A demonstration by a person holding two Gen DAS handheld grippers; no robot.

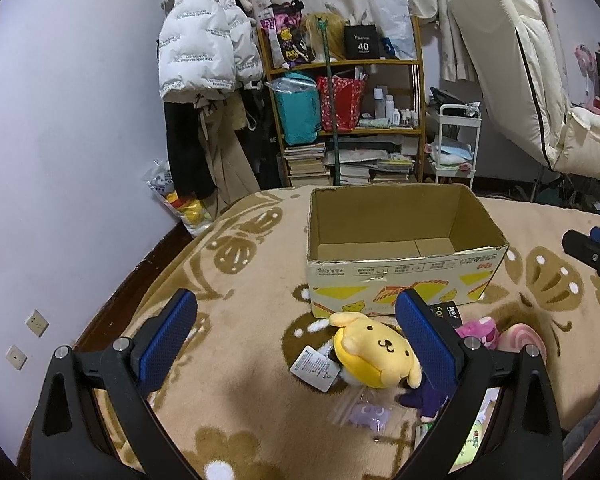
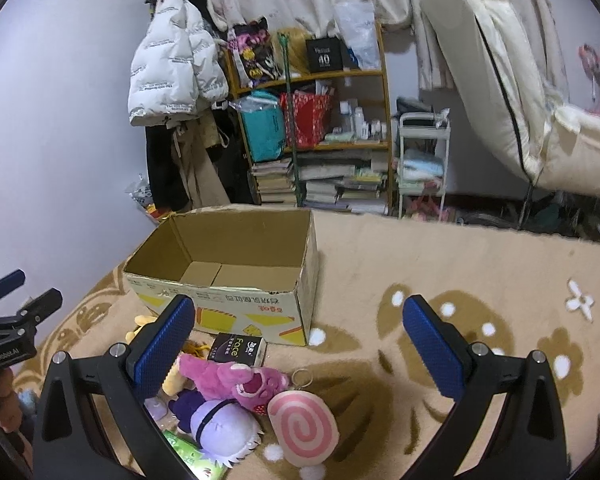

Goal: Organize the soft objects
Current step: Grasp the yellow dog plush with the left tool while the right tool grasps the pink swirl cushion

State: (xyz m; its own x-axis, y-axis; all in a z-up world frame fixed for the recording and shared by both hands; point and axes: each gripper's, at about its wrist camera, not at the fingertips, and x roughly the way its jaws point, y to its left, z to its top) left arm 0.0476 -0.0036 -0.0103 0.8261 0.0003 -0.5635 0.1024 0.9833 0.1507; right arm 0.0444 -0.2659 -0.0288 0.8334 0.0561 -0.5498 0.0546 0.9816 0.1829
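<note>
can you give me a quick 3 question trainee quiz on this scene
1. True or false: the cardboard box already holds a toy.
2. Which lies closest to the left hand-held gripper? A) yellow dog plush B) pink swirl cushion C) pink bear plush
3. Fill in: both hand-held grippers, the right included, are ___.

Key: 1 false, the box is empty. 2 A. 3 open.

You've got a matt corrugated cardboard box (image 1: pixel 404 272) on a fuzzy pile blanket (image 2: pixel 440 264). Yellow plush dog (image 1: pixel 376 350) looks soft-napped, with a glossy paper tag (image 1: pixel 314 368). Gripper pads (image 1: pixel 168 338) are textured blue rubber.
</note>
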